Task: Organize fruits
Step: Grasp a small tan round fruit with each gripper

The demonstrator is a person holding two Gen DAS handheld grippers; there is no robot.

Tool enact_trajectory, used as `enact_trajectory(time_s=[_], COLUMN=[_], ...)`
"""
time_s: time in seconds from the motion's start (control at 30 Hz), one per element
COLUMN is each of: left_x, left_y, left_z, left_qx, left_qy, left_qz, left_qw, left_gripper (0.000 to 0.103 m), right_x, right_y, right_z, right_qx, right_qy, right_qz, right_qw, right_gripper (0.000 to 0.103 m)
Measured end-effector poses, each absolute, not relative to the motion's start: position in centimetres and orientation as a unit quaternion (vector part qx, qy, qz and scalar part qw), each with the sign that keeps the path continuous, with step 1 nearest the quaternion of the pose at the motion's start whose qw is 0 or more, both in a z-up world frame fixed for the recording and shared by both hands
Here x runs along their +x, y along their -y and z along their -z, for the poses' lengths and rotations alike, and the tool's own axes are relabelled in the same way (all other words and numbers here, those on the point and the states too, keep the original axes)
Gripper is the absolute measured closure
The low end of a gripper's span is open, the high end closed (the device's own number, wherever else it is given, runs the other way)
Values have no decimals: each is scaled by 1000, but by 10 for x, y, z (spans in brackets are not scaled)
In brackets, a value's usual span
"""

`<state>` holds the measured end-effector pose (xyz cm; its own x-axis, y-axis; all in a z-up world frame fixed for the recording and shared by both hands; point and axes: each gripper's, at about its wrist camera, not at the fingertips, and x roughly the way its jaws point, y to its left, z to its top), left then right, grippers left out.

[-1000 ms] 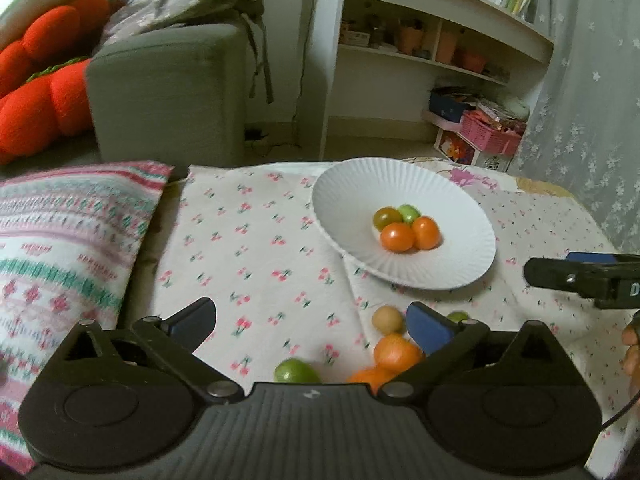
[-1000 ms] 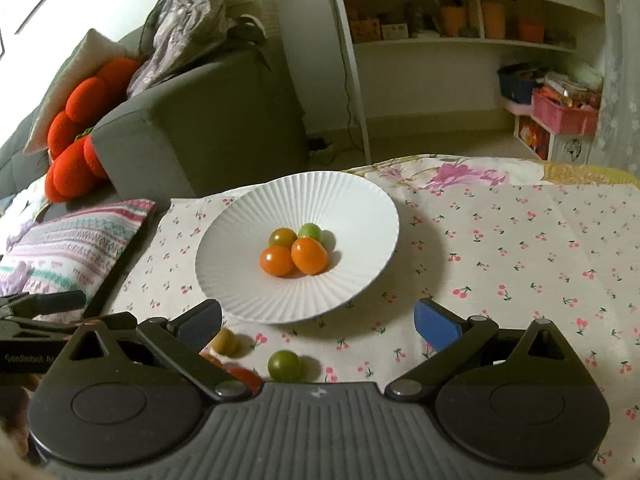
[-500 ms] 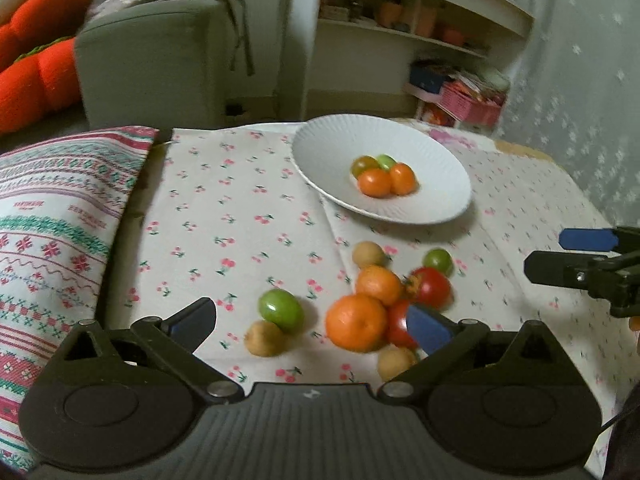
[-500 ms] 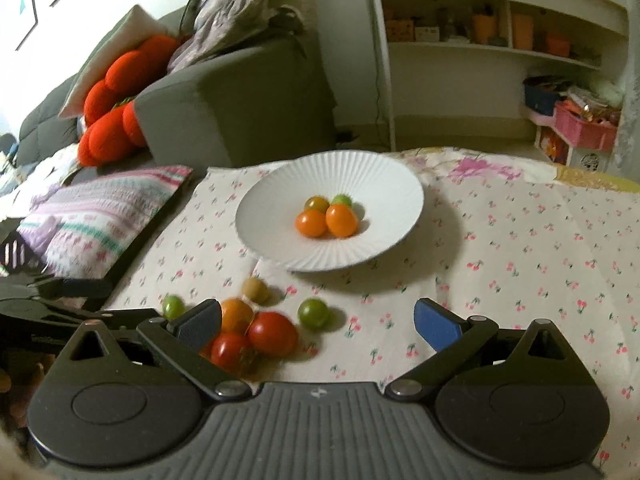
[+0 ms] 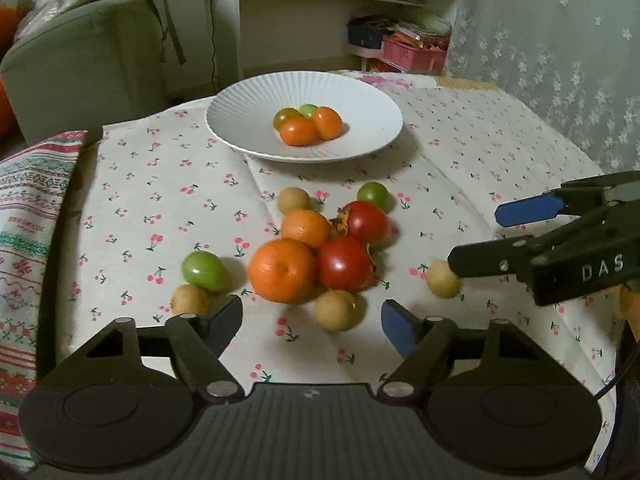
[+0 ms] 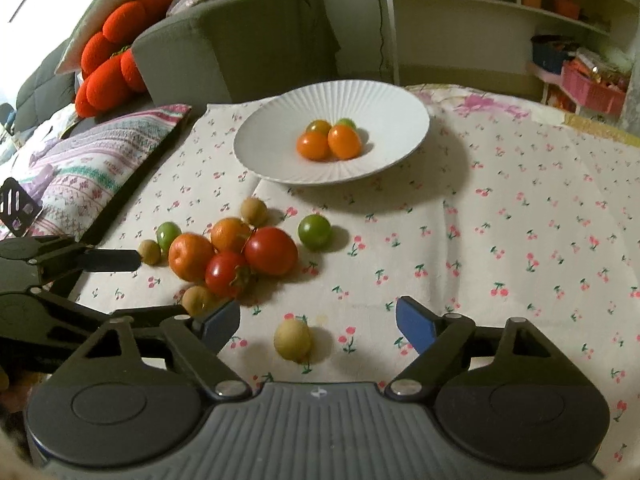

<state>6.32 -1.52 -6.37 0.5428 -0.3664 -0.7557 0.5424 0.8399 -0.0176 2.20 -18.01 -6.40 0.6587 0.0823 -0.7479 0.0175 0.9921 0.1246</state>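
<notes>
Both tongs were closing on empty air: the left gripper [image 5: 312,318] above a tan fruit [image 5: 336,309], the right gripper [image 6: 318,320] above another [image 6: 292,339], near the tablecloth's [image 6: 520,200] front edge. Each should centre, descend, then squeeze gently.

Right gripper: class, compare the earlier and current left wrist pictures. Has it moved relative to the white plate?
Yes. The right gripper now reaches further into view from the right edge and sits lower, further below the white plate, its jaws closing around a small tan fruit.

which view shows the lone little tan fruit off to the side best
The right wrist view: the tan fruit lies whole and unobstructed between the closing right gripper fingers. In the left wrist view it sits far right, partly covered by that gripper's finger.
</notes>
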Motion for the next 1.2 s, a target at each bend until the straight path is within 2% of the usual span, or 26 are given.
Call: enact_trajectory(time_s=[0.13,0.23,0.4,0.47,0.7,0.87,1.2], left_x=[63,62,64,64,68,68,63], left_y=[20,25,30,31,32,33,29], left_z=[70,73,78,80,84,84,79], left_qx=[108,113,111,110,107,109,100], left_qy=[-409,-409,-417,-418,-415,-413,-416], left_qz=[264,271,274,273,265,265,265], left_qw=[867,864,859,859,864,865,864], left_gripper=[37,42,56,60,75,77,77], right_x=[23,24,26,27,32,35,33], right_y=[173,169,168,168,162,161,161], right_z=[70,75,78,80,85,88,85], right_qx=[50,42,43,44,46,40,38], right_qy=[-427,-437,-443,-448,-454,-458,-449], right_qz=[-28,-27,-28,-28,-39,-39,-37], right_qw=[902,898,895,892,889,887,892], right_gripper=[26,35,46,54,65,81,81])
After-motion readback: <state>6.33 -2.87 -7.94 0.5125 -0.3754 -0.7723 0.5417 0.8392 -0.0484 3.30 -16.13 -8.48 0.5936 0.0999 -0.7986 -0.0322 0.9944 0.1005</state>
